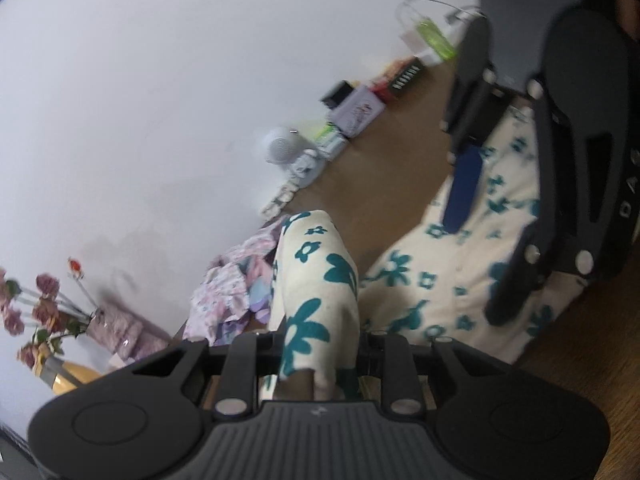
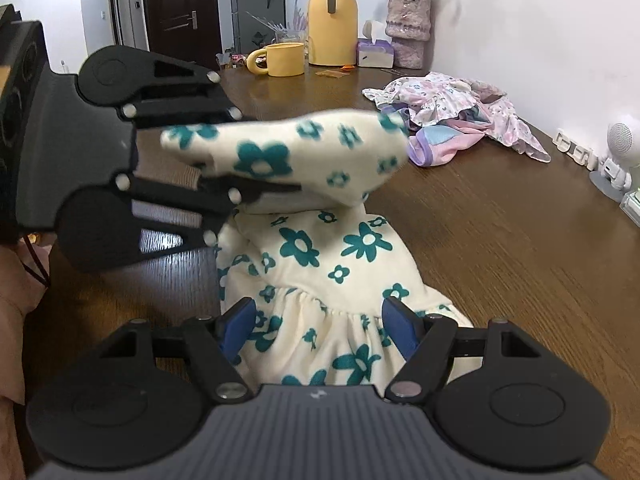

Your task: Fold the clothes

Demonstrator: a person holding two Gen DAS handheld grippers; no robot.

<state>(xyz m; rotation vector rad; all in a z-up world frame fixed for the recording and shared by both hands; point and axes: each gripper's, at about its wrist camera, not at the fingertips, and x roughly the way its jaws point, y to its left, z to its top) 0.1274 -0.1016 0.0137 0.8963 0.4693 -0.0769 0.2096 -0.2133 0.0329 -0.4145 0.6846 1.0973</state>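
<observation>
A: While the left gripper (image 2: 224,152) is clamped on a lifted flap of the floral garment (image 2: 332,264), the fold is midway; the rest lies on the table (image 2: 520,240).
B: Right gripper (image 2: 320,332)?
A: Jaws apart, straddling the hem. Second garment (image 2: 460,120) at 1 o'clock, unfolded.
B: Containers?
A: Mug (image 2: 284,59), contents hidden; vase (image 2: 408,30) holds flowers.

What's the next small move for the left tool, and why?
Probably carry the lifted fold across and lay it on the cream floral garment. The left tool is clamped on that raised cloth, while the right tool stands open over the ruffled part.
</observation>
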